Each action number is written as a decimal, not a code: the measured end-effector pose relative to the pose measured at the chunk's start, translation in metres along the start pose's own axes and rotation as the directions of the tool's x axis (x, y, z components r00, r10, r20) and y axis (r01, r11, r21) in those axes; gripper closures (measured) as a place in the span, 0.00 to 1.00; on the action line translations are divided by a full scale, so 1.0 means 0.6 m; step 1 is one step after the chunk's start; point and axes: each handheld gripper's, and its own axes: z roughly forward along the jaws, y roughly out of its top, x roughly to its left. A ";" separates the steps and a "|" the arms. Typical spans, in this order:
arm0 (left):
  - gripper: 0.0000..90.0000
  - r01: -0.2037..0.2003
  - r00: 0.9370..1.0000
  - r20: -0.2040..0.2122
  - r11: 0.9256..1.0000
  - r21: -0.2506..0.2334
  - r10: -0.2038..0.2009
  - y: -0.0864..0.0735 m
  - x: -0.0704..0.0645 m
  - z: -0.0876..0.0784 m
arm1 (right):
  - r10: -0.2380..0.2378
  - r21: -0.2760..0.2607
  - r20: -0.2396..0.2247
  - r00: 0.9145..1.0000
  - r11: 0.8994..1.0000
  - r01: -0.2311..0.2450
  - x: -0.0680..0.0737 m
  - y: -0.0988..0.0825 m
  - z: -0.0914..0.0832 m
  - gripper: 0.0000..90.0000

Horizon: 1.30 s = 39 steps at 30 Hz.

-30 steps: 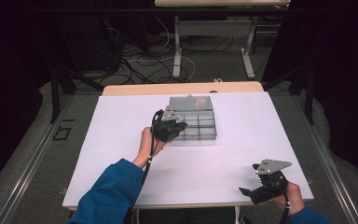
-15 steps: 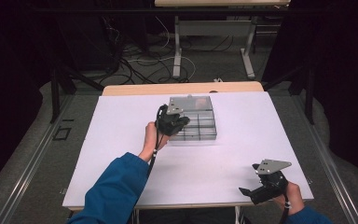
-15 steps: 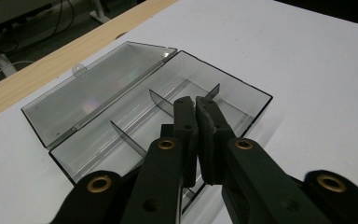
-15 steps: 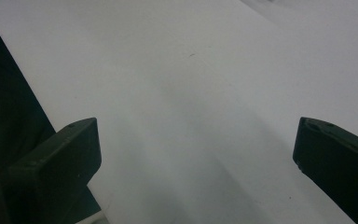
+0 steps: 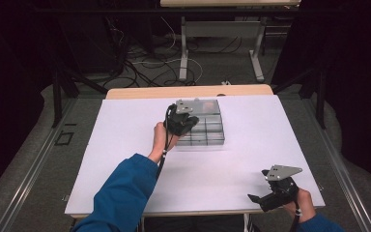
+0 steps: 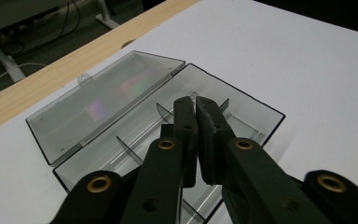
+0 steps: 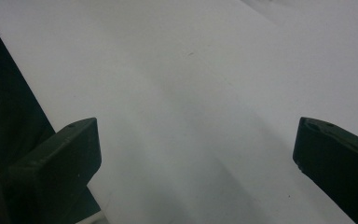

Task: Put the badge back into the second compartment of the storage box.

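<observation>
Clear plastic compartment box [image 5: 207, 129] with thin inner dividers sits on the white table top [image 5: 125, 145], toward the far middle of the sheet, roughly at twelve o'clock from the person's seat. Its transparent hinged lid [image 6: 102, 102] is folded fully back and lies flat on the table beside the tray, on the side nearest the pale wooden table edge [image 6: 51, 79]. In the left gripper view the compartments that can be seen look empty.

Over the near left part of the box hangs the left gripper [image 6: 196, 105], held in the person's left hand [image 5: 160, 137] with a blue sleeve [image 5: 121, 193] behind it. Its two black jaws are pressed together with nothing between them, tips pointing down into the tray above a divider; whether they touch it I cannot tell.

At about four o'clock from the box, well apart near the table's near right corner, the right gripper [image 5: 258, 199] rests low over bare white surface, jaws spread wide and empty.
</observation>
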 end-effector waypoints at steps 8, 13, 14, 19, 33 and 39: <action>0.98 0.017 1.000 -0.017 1.000 -0.018 -0.017 0.006 0.003 0.008 | -0.011 -0.002 0.001 1.000 1.000 0.011 -0.001 0.000 0.000 0.01; 0.98 0.009 1.000 -0.027 1.000 -0.024 -0.010 0.012 0.008 0.013 | -0.011 -0.005 0.002 1.000 1.000 0.011 -0.002 0.000 0.001 0.01; 0.98 0.008 0.999 -0.032 1.000 -0.026 -0.009 0.013 0.008 0.014 | -0.003 -0.001 0.003 1.000 1.000 0.003 -0.001 0.000 0.001 0.01; 0.98 0.024 0.999 -0.035 0.999 -0.025 -0.025 0.016 0.009 0.023 | -0.004 -0.003 -0.001 1.000 1.000 0.004 -0.001 0.000 0.000 0.01; 0.98 0.055 0.997 -0.063 0.998 0.009 -0.054 0.006 0.022 0.053 | -0.007 0.003 0.002 1.000 1.000 0.007 -0.002 0.000 0.000 0.01; 0.98 0.068 0.996 -0.057 0.997 0.047 -0.065 0.001 0.026 0.063 | -0.012 -0.001 0.000 1.000 1.000 0.012 -0.001 0.000 0.000 0.01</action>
